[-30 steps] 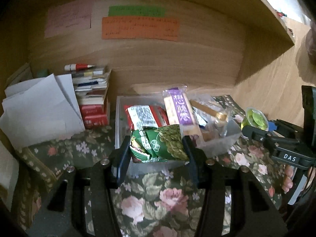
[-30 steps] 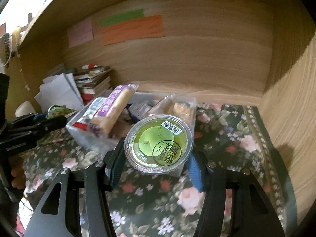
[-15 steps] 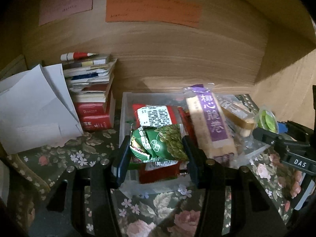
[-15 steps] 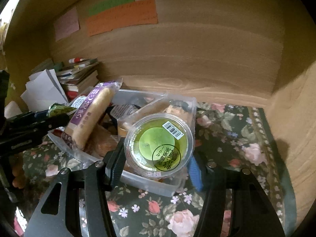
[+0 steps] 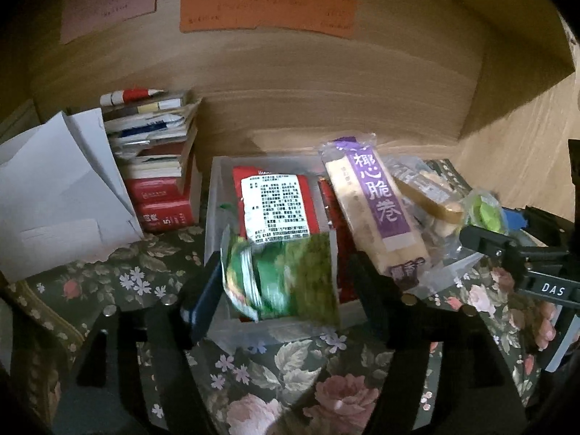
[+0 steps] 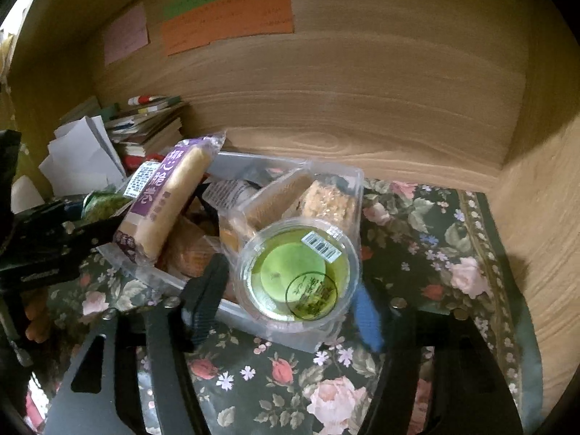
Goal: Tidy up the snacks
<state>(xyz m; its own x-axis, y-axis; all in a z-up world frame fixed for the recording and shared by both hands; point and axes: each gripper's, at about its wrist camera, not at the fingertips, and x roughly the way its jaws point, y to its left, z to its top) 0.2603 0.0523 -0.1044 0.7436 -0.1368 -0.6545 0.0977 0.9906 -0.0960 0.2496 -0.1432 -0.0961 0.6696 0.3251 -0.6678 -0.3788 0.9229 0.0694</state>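
Snacks mostly binned; left gripper releasing green bag, right gripper spread around cup.

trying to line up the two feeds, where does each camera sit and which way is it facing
Left wrist: sits on the left gripper, facing the wooden back wall over the clear bin; its fingers flank a green snack bag, and the right gripper enters from the right.
Right wrist: sits on the right gripper, facing the same wall from the bin's right end; its fingers flank a green jelly cup.
Shared: the bin, purple wafer pack, orange note.
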